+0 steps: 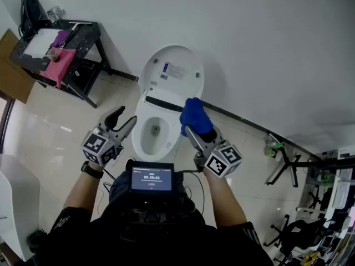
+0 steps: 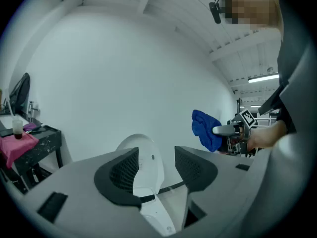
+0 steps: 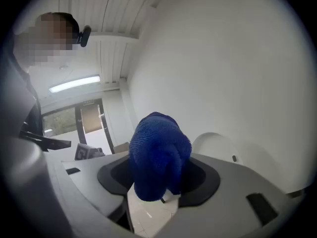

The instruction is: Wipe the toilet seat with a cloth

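A white toilet [image 1: 157, 127] stands against the wall with its lid [image 1: 172, 71] raised and the seat ring [image 1: 142, 123] down around the bowl. My right gripper [image 1: 191, 127] is shut on a bunched blue cloth [image 1: 194, 115], held in the air over the seat's right side. In the right gripper view the blue cloth [image 3: 159, 156] fills the gap between the jaws. My left gripper [image 1: 123, 122] hovers open and empty at the seat's left edge. In the left gripper view the toilet lid [image 2: 143, 165] shows between the jaws and the blue cloth [image 2: 206, 129] hangs off to the right.
A black speckled table [image 1: 61, 43] with a pink cloth [image 1: 58, 65] and small items stands at the left wall. A wooden door [image 1: 14, 73] is at far left. Metal stands and clutter [image 1: 310, 204] fill the right side. Beige tiled floor [image 1: 50, 132] surrounds the toilet.
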